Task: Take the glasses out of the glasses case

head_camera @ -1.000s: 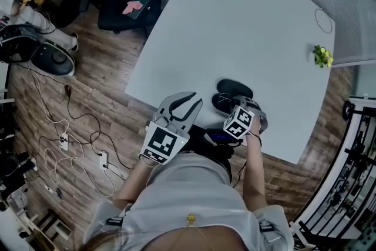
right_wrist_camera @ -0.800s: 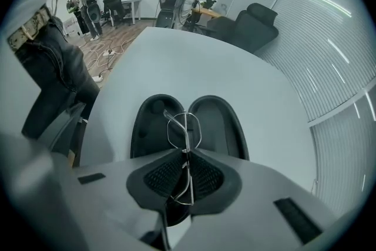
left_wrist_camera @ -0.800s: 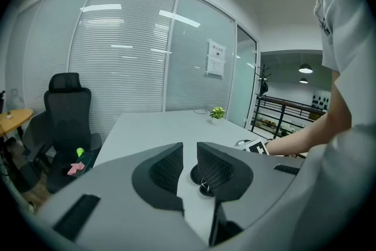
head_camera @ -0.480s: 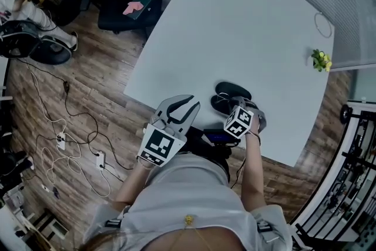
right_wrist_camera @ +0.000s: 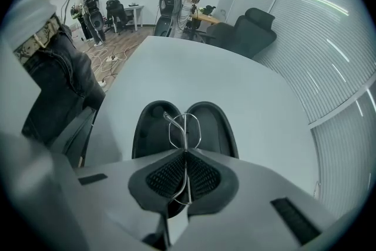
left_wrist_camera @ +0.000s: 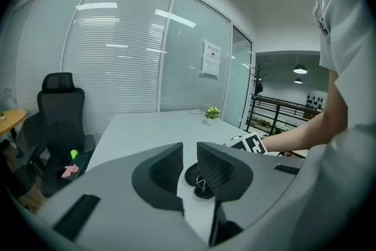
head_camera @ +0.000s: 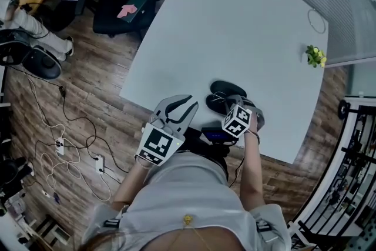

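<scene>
A black glasses case [head_camera: 226,96] lies open on the white table [head_camera: 235,26] near its front edge, both halves facing up. My right gripper [head_camera: 231,109] hovers at the case, its marker cube covering the jaws in the head view. In the right gripper view the right gripper [right_wrist_camera: 185,153] is shut on thin wire-framed glasses [right_wrist_camera: 183,126], held upright just above the open case [right_wrist_camera: 151,126]. My left gripper [head_camera: 179,107] hangs left of the case, off the table edge. The left gripper [left_wrist_camera: 189,156] stands a little open with nothing in it, and the case [left_wrist_camera: 194,176] shows through the gap.
A small potted plant [head_camera: 315,56] and a thin wire ring [head_camera: 316,20] sit at the table's far right. A black office chair [head_camera: 126,0] holding a pink item stands beyond the left corner. Cables [head_camera: 64,144] trail over the wooden floor on the left.
The head view has drifted slightly. Both grippers stay where they were, the right one at the case.
</scene>
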`<state>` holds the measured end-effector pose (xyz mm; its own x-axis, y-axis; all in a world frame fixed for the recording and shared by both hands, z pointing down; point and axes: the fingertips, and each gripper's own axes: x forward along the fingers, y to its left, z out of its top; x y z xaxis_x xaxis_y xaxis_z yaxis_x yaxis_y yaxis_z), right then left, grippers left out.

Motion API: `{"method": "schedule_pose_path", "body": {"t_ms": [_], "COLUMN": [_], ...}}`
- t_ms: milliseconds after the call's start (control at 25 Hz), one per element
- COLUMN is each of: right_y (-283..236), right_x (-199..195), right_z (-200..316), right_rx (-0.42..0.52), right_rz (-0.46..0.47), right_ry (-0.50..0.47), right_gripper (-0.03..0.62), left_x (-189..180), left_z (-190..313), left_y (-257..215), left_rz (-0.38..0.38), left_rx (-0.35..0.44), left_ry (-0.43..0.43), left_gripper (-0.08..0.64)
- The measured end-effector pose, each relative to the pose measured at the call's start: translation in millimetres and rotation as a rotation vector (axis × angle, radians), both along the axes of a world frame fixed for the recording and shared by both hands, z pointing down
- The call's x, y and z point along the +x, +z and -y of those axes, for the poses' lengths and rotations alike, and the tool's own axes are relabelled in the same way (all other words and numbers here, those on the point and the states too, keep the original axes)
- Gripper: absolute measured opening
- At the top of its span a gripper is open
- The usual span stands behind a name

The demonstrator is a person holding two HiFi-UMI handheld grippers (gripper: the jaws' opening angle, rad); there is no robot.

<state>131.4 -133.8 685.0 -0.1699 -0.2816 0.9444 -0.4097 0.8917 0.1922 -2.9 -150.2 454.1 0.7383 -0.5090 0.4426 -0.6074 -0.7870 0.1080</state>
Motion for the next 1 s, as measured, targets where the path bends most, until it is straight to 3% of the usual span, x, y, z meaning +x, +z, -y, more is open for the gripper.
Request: {"method": "schedule_pose_path", "body": {"t_ms": [1000], "right_y": [-88], "right_x": [3], "right_z": [-1], "right_rx": [0.084], "right_rz": [0.080], "right_ry": [0.037], "right_gripper": [0.026], "left_x": [9], "left_z": [-8], "left_y": [2], "left_rz": [0.002], "left_rx": [-0.006], "left_ry": [0.098], "left_gripper": [0.091]}}
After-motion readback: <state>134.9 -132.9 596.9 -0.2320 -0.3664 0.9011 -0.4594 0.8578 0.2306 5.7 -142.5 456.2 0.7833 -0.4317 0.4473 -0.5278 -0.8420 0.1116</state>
